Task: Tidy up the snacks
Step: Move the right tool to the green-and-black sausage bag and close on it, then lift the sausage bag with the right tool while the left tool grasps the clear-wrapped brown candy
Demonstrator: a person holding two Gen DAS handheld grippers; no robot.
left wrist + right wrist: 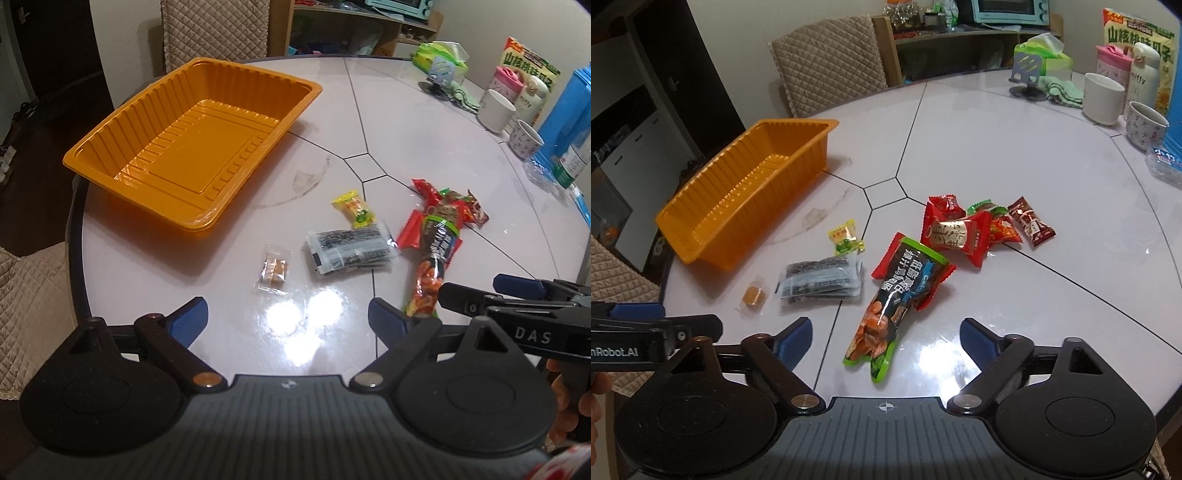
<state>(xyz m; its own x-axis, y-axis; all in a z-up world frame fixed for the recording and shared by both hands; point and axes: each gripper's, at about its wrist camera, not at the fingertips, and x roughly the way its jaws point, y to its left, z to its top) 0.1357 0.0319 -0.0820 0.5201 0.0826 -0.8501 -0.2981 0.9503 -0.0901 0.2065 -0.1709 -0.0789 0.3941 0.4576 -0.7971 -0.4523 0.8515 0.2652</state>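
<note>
An empty orange plastic tray stands at the table's left. Snacks lie loose on the table: a small clear-wrapped brown candy, a black-and-clear packet, a yellow-green candy, a long green-and-black chicken snack bag, and a pile of red and brown packets. My left gripper is open and empty, just before the brown candy. My right gripper is open and empty, its jaws either side of the long bag's near end.
At the table's far right stand a white mug, a patterned cup, a pink bottle, a tissue box, a green cloth, a blue container. A quilted chair stands behind the table.
</note>
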